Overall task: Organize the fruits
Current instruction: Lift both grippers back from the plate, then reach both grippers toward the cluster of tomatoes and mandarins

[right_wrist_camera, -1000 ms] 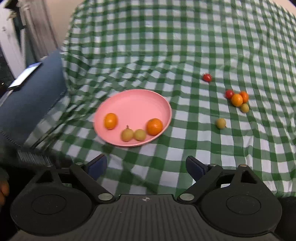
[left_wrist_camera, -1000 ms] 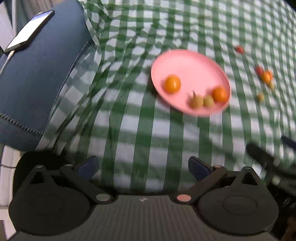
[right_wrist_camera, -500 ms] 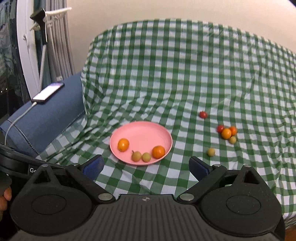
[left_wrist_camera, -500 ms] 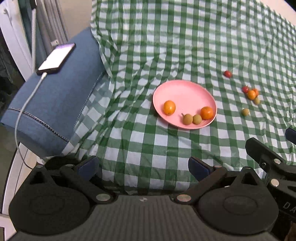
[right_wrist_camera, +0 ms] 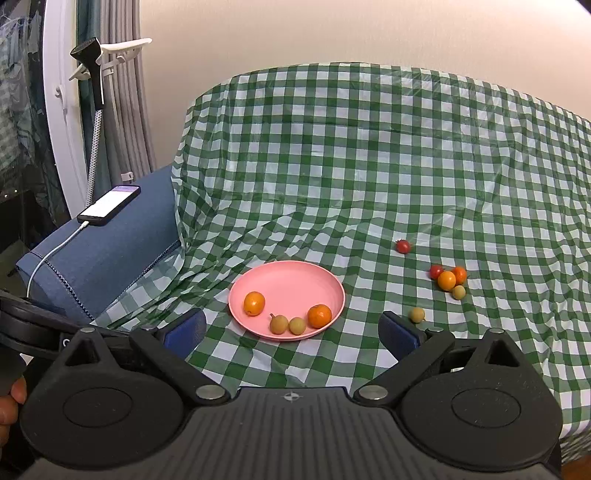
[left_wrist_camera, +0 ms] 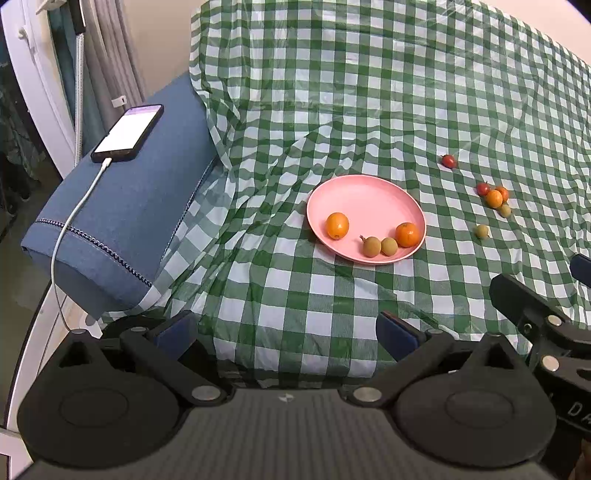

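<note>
Both grippers have pulled back and up since a second ago, so the whole cloth is now in view. Left gripper (left_wrist_camera: 284,328) and right gripper (right_wrist_camera: 291,326) have their jaws spread wide and hold nothing. Four fruits lie in the pink plate (right_wrist_camera: 291,275); six loose fruits (right_wrist_camera: 447,280) are on the green checked cloth (right_wrist_camera: 369,166), to the right of the plate. I think these small round fruits may roll away on the wrinkled cloth if a finger pushes them.

A plain cream wall (right_wrist_camera: 332,33) rises behind the green-checked cloth (right_wrist_camera: 369,166); grey curtains (right_wrist_camera: 129,110) hang at left. A phone (left_wrist_camera: 127,133) lies charging on a blue cushion (left_wrist_camera: 122,221).
</note>
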`<state>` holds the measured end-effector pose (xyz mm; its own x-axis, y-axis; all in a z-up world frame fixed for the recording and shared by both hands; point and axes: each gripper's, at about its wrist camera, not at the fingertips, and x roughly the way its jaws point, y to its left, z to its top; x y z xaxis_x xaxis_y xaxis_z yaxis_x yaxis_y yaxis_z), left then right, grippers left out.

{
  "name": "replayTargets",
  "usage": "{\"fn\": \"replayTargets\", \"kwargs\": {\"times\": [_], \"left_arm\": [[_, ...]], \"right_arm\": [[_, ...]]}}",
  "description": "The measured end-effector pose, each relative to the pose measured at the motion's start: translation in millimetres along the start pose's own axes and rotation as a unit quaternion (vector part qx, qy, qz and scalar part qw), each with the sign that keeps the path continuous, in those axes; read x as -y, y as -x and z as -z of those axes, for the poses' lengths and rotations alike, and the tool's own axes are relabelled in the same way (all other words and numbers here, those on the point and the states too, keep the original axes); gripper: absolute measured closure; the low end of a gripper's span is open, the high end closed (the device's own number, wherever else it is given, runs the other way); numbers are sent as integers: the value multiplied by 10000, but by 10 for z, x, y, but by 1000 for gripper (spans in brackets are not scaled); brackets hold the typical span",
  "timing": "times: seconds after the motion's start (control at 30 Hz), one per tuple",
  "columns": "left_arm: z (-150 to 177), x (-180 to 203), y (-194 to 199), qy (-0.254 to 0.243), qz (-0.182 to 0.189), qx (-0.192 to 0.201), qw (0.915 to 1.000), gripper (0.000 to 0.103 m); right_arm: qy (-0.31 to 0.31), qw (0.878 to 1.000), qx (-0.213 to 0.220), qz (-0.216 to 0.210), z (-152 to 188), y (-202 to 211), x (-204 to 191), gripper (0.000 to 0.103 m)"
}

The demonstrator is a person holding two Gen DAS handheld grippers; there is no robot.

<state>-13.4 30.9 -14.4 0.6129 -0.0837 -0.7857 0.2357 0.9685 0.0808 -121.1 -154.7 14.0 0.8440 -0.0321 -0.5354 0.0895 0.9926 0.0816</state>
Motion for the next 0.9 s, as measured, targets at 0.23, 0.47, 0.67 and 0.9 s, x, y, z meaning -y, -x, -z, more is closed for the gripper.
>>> {"fn": "replayTargets", "kwargs": {"times": [0.23, 0.47, 0.67, 0.9], "left_arm": [[19, -2, 0, 12, -21, 0, 10000, 0], [26, -16, -27, 1, -22, -50, 10000, 0], [17, -12, -104, -2, -48, -183, 9998, 0], [-56, 123, -299, -149, -102, -434, 9989, 0]], "right_arm": [[-8, 10000, 0, 6, 2, 11, -31, 4], [-40, 10000, -57, -20, 37, 8, -43, 4], [-95, 9998, -151, -76, 97, -58, -28, 3], [-328, 9991, -249, -50, 133, -188, 162, 3]]}}
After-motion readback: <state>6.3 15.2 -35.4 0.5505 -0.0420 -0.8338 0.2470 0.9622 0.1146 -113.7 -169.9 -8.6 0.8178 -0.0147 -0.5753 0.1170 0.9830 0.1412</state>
